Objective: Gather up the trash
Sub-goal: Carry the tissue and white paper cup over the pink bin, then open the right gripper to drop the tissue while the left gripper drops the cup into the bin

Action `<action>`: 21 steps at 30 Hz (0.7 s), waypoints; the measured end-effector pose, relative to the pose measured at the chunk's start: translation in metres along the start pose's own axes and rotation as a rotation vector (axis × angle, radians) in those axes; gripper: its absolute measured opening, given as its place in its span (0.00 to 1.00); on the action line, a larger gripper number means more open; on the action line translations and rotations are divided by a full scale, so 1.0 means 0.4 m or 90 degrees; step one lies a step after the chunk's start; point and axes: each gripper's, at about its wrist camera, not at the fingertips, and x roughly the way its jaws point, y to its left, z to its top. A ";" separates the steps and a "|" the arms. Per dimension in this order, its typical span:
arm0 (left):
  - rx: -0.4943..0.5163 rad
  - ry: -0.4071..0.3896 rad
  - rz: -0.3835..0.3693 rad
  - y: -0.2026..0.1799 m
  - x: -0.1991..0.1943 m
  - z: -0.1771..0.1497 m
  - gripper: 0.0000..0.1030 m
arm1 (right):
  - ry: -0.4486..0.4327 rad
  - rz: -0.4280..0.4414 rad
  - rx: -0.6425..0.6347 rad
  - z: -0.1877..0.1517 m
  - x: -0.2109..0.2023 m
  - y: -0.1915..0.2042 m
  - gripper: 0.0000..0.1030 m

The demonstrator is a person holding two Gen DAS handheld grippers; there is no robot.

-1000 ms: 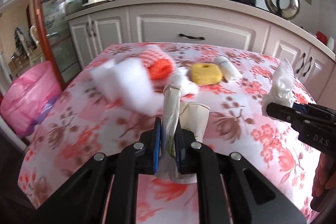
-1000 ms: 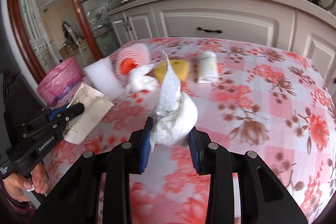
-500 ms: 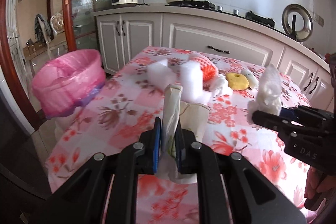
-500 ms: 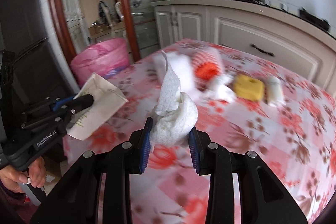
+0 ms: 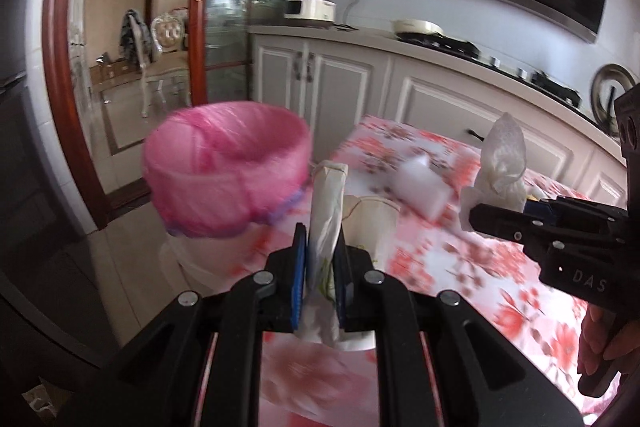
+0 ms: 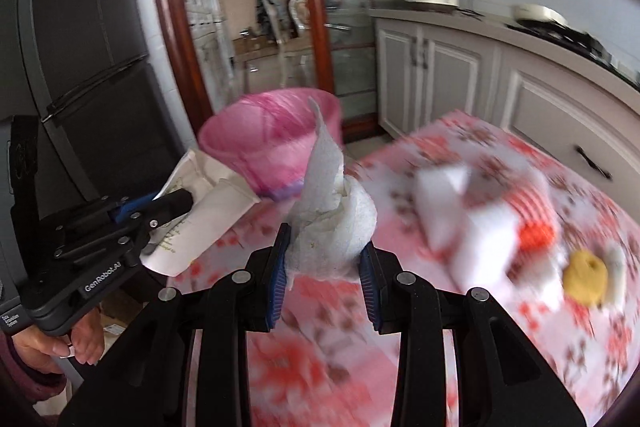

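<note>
My left gripper point(image 5: 320, 259) is shut on a flattened white paper cup point(image 5: 325, 215) that stands up between its blue pads. My right gripper point(image 6: 324, 263) is shut on a crumpled white tissue point(image 6: 334, 223). Both hang over the table's left end, side by side. Just beyond them stands a bin with a pink bag point(image 5: 228, 175) over its rim, mouth open. The right wrist view shows the pink bin point(image 6: 264, 147) behind the tissue, and the left gripper point(image 6: 178, 205) with the paper cup point(image 6: 200, 227) at its left. The left wrist view has the right gripper point(image 5: 478, 219) and tissue point(image 5: 502, 163) at its right.
On the floral tablecloth point(image 6: 320, 347) lie white foam blocks point(image 6: 468, 227), a red-and-white netted orange thing point(image 6: 536, 223) and a yellow sponge point(image 6: 584, 273). White cabinets point(image 5: 440, 99) run behind, a glass door point(image 5: 232, 27) beyond the bin, a dark fridge point(image 6: 80, 67) at left.
Both grippers have swung left across the table toward the pink bin, which now looms larger and nearer the middle. The cup and the tissue stay gripped.
</note>
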 end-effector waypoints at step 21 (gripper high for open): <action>-0.078 -0.042 0.134 0.320 0.266 0.278 0.13 | 0.012 0.117 -0.058 0.356 0.424 0.051 0.33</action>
